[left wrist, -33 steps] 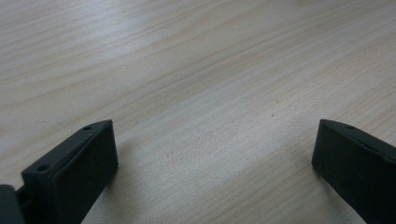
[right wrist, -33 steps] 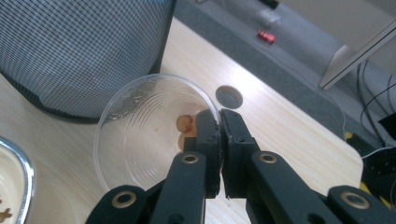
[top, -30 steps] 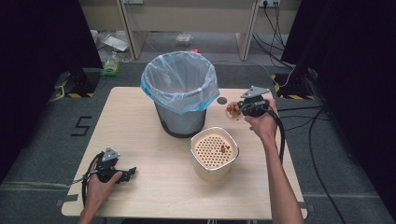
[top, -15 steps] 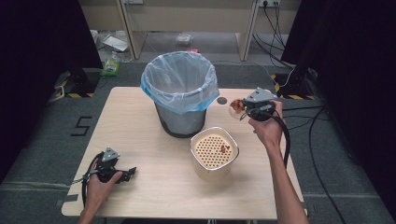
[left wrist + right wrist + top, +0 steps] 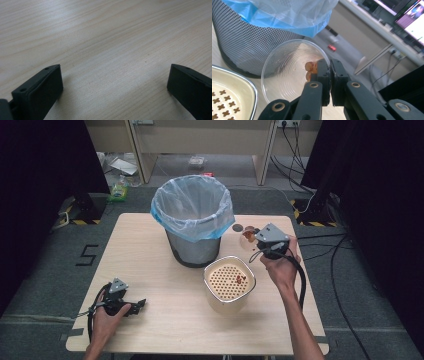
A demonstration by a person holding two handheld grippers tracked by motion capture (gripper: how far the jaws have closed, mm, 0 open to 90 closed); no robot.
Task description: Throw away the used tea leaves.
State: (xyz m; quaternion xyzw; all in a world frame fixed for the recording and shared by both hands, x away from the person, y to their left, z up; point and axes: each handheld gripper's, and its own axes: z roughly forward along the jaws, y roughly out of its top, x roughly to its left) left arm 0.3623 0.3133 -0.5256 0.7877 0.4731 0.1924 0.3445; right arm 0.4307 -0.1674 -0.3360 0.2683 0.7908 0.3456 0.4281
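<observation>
Right tool (image 5: 329,75) clamped on the rim of a clear plastic cup (image 5: 287,72), tilted beside the blue-lined mesh bin (image 5: 192,222). Left tool (image 5: 113,82) gapes wide, empty, on the pale wooden counter (image 5: 150,250).

- You are working in what is looking like a lab or recording studio, not a home.
- You are standing at a plain wooden table (image 5: 150,245) that is sitting on grey carpet, with a number "5" (image 5: 87,255) taped to the floor beside it.
- Black curtains (image 5: 45,165) are hanging on both sides, screening off your station.
- Black-and-yellow hazard tape (image 5: 310,223) is marking stand bases on the floor to either side.
- Cables (image 5: 295,145) are running to a wall socket behind the table and trailing across the floor at your right.
- Lit monitor screens (image 5: 412,17) are showing above a bench in the right gripper view.
</observation>
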